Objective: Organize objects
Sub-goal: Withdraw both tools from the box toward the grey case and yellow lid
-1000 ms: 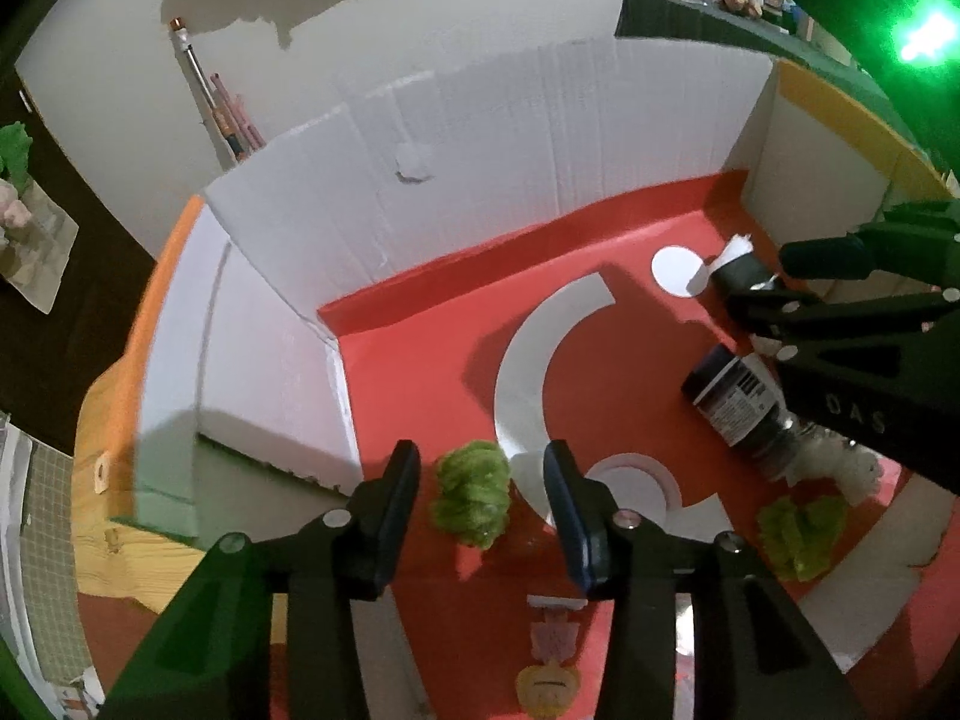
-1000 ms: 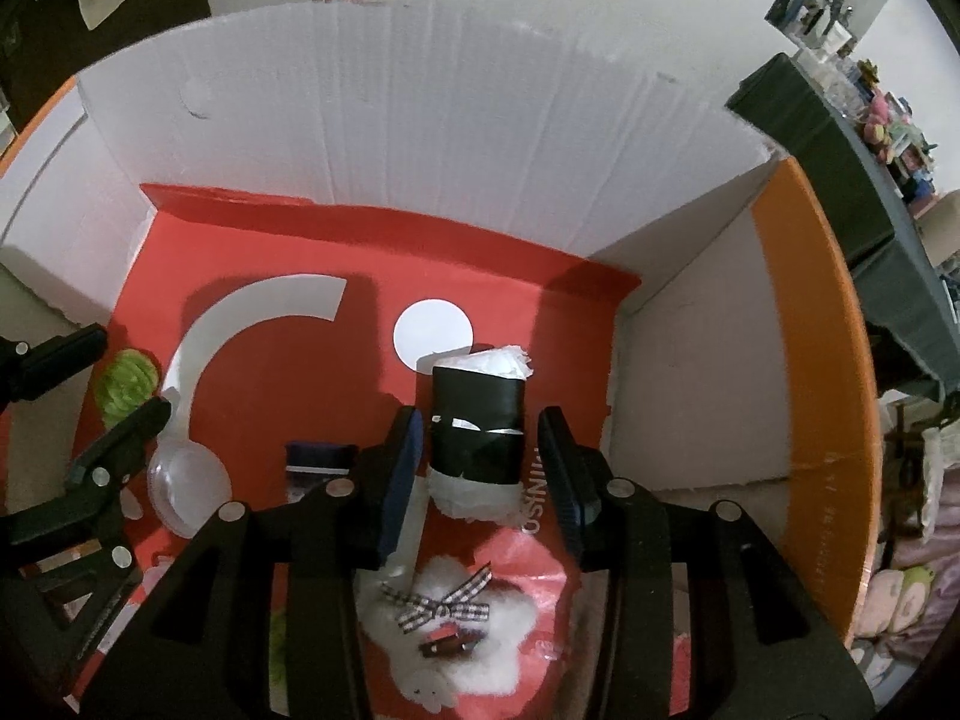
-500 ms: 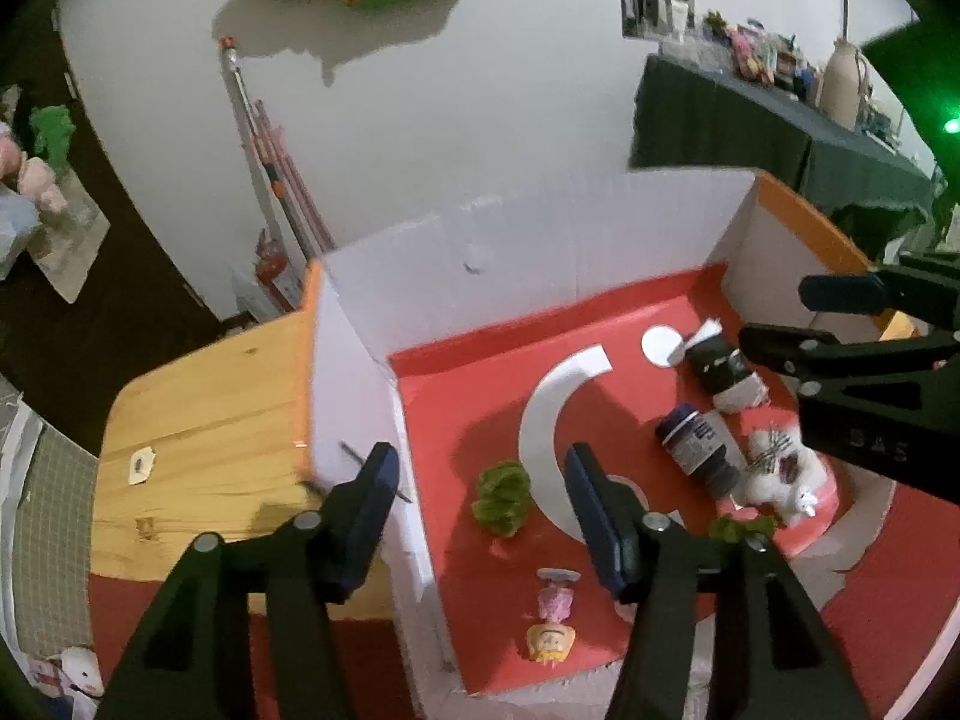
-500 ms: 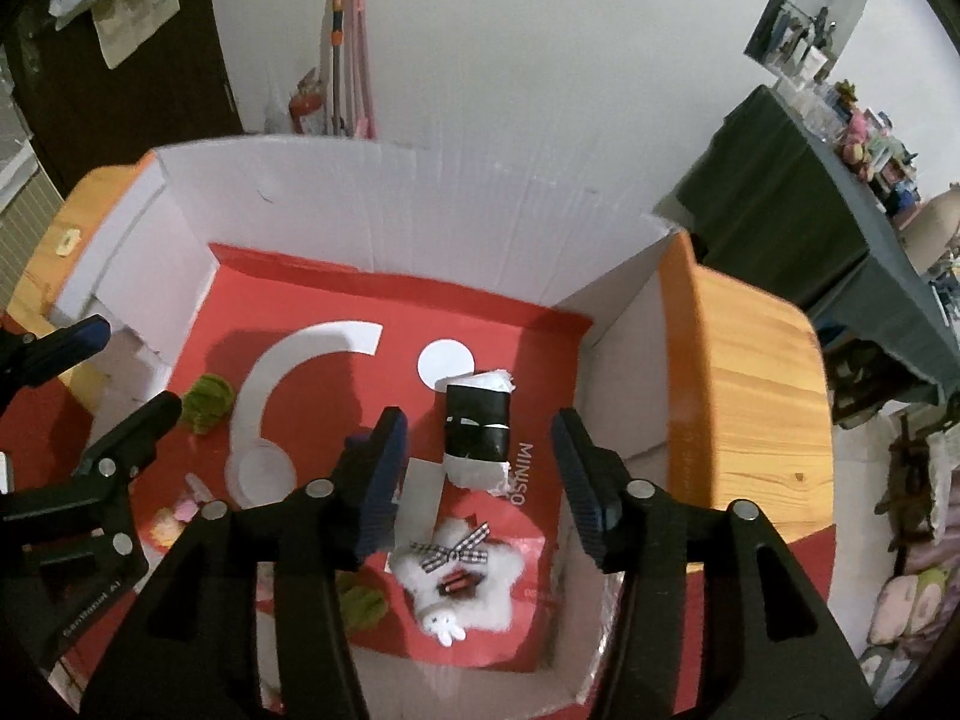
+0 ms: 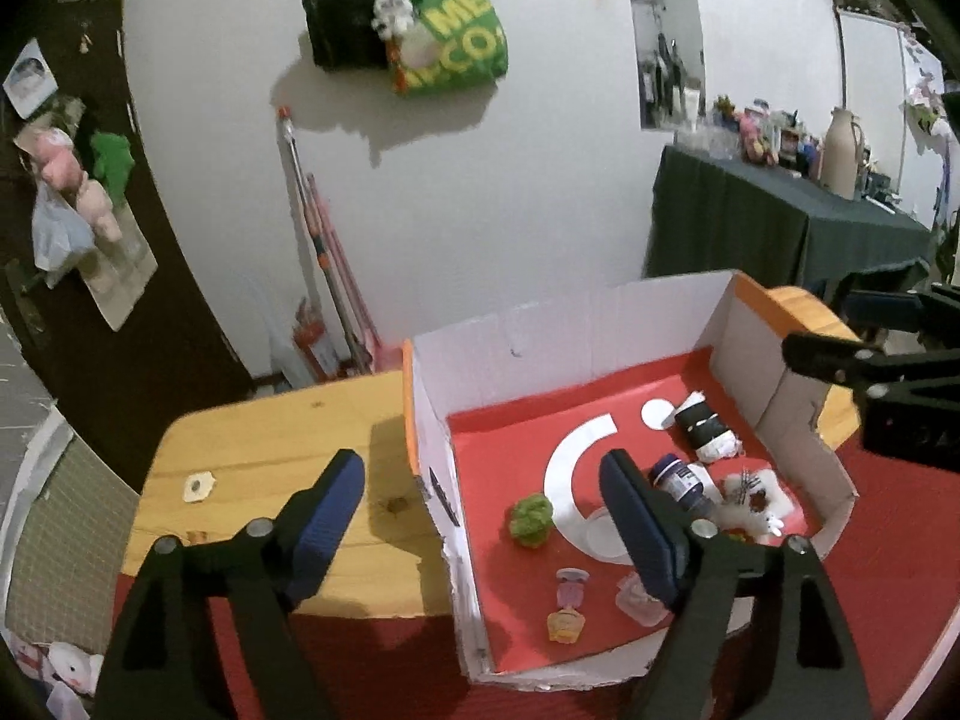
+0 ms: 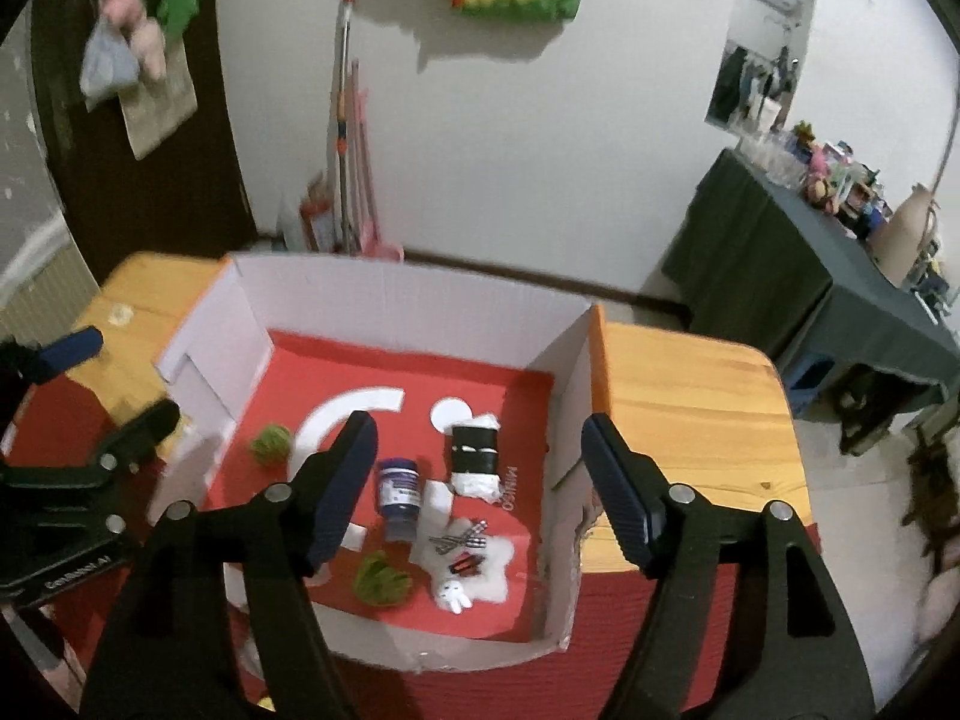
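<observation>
Both grippers have been lifted out of the cardboard box (image 6: 576, 354) since a second ago, their jaws having just been opening. The left gripper (image 5: 480, 510) and right gripper (image 6: 480, 480) are seen spread, with nothing held. The green pom-pom (image 5: 531, 519) and black roll (image 6: 474, 450) are left on the box floor, so both placements are judged done

Lived-in home room, white plaster wall with a green shopping bag (image 5: 453, 39) and black bag (image 5: 345, 18) hung up, mop handles (image 5: 318, 240) leaning in the corner, dark-clothed side table (image 5: 780, 222) crowded with trinkets and a jug (image 5: 843, 153), wooden surface (image 5: 270, 456) with red cloth
</observation>
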`<action>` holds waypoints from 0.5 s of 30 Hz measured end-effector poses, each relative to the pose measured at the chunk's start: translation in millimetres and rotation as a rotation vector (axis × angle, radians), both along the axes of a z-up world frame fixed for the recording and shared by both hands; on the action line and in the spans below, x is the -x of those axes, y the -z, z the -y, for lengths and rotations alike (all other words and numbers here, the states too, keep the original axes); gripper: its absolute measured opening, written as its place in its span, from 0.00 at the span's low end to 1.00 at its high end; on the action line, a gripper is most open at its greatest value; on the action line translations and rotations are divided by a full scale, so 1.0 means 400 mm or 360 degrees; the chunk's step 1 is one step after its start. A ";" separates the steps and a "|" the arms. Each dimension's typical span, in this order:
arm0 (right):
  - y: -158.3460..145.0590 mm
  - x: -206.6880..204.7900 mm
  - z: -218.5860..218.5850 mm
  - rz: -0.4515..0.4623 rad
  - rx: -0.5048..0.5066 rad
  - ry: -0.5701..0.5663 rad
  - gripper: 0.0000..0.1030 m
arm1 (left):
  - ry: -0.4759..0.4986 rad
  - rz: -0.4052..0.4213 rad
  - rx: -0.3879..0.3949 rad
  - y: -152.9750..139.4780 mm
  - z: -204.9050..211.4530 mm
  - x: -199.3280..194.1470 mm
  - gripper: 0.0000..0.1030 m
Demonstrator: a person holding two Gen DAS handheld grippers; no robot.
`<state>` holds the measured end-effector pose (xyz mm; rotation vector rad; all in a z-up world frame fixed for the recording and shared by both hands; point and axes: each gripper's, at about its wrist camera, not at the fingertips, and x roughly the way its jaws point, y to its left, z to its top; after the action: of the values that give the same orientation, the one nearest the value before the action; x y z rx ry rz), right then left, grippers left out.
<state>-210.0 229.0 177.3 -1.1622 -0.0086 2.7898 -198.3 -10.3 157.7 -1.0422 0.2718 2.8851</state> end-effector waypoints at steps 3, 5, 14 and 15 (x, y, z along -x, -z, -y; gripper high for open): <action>-0.018 -0.044 0.001 -0.0092 0.0002 0.0001 0.72 | -0.0005 -0.0058 -0.0061 -0.014 0.007 -0.040 0.81; -0.030 -0.076 0.010 -0.0139 0.0000 -0.0022 0.75 | -0.0016 -0.0118 -0.0085 -0.024 0.011 -0.068 0.85; -0.017 -0.240 0.030 -0.0347 0.0085 -0.0092 0.82 | -0.0017 -0.0338 -0.0109 -0.025 0.009 -0.213 0.96; -0.010 -0.255 0.033 -0.0356 0.0090 -0.0093 0.82 | -0.0015 -0.0350 -0.0121 -0.021 0.011 -0.226 0.97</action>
<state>-107.9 215.8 181.3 -0.8675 0.0574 2.9732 -107.9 -14.6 166.2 -0.7166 0.1662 2.9934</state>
